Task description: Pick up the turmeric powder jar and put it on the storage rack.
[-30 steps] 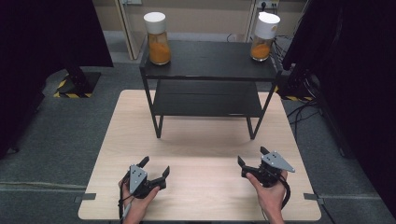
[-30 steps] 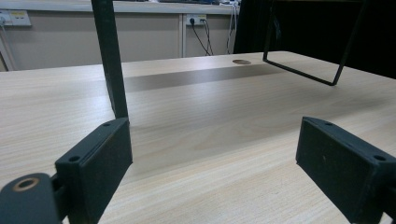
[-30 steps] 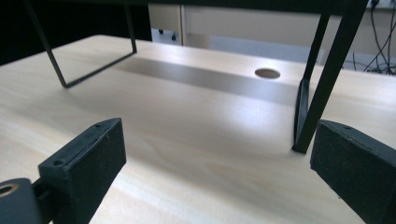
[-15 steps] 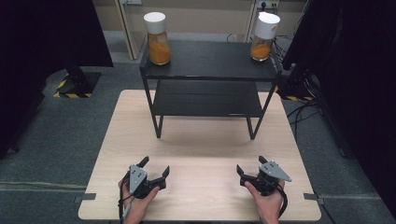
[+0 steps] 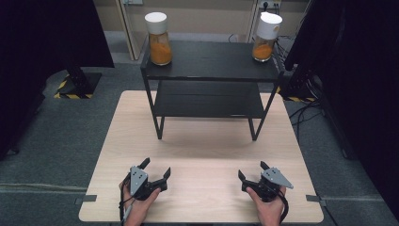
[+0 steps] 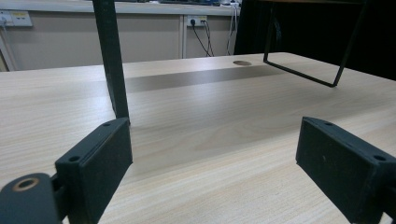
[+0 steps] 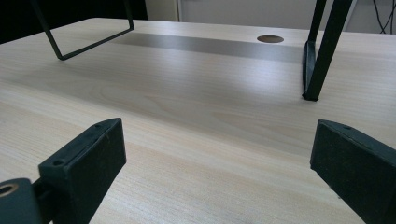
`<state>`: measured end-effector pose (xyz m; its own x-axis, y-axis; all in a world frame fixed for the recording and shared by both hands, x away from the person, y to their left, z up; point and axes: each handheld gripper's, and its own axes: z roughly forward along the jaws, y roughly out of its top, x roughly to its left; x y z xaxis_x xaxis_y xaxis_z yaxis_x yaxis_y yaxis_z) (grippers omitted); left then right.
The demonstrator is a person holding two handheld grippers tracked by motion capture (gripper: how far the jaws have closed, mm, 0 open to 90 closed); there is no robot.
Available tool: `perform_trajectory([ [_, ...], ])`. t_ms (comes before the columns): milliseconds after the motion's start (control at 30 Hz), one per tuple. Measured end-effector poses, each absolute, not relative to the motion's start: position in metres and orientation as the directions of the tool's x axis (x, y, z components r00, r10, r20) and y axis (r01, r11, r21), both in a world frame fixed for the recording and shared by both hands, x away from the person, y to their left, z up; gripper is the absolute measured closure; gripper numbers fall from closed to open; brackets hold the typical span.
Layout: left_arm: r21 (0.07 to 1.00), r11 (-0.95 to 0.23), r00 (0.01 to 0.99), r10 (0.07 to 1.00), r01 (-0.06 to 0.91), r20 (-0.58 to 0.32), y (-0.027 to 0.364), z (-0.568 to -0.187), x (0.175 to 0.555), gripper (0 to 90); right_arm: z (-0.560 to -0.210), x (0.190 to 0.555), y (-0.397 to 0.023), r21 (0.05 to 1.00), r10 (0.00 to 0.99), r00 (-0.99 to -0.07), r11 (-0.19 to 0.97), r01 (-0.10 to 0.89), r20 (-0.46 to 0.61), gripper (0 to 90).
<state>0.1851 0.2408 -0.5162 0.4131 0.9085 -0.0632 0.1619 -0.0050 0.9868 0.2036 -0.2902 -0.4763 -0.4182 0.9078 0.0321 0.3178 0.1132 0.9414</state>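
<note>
High view: two jars of orange powder are seen on the top shelf of a black rack, one at the left end, one at the right end. Both grippers are held low over the near edge of the wooden table, left gripper and right gripper, jaws spread, nothing gripped. Jars are well apart from both, beyond and above the jaws. Judged as the start: the reach is not yet begun. A lift and forward reach to shelf height is called for next.

Left gripper view: jaws are seen wide apart, bare table between them, a rack leg just beyond.

Right gripper view: jaws likewise parted and empty; another rack leg is noted ahead to the right.
</note>
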Motion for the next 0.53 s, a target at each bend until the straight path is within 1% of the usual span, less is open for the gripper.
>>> perform_trajectory([
  [533, 0.986, -0.009, 0.418, 0.906, 0.167, -0.063, 0.2411, -0.5152, 0.1861, 10.2, -0.4751, 0.2057, -0.2918, 0.938, 0.902, -0.430, 0.119, 0.324, 0.034, 3.3],
])
